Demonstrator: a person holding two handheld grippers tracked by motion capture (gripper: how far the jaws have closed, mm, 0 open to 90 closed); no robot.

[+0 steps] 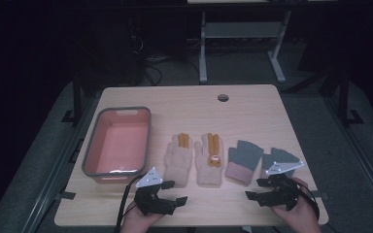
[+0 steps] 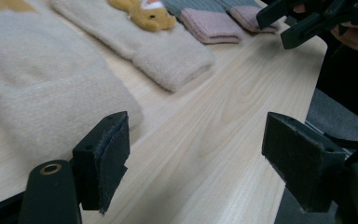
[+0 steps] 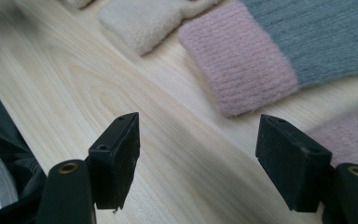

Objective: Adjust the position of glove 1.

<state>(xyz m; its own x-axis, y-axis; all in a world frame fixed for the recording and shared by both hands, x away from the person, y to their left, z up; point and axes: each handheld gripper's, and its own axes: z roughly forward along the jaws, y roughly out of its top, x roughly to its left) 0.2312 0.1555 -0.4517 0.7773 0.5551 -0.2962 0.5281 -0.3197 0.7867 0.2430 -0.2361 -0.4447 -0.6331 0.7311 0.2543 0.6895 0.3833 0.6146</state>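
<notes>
Woollen gloves lie in a row on the table (image 1: 252, 104), cuffs toward the person for easy grasping. Left gripper (image 1: 167, 191) faces the beige glove (image 1: 178, 165), right gripper (image 1: 262, 190) the grey glove (image 1: 243, 160); both stand apart, empty. Pink bin (image 1: 93, 141) waits alongside.

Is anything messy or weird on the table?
Nothing stands out. Four gloves lie flat in a tidy row: two beige gloves and two grey gloves with pink cuffs. The pink bin sits upright and empty to their left. Both hand-held grippers, left and right, are open.
</notes>
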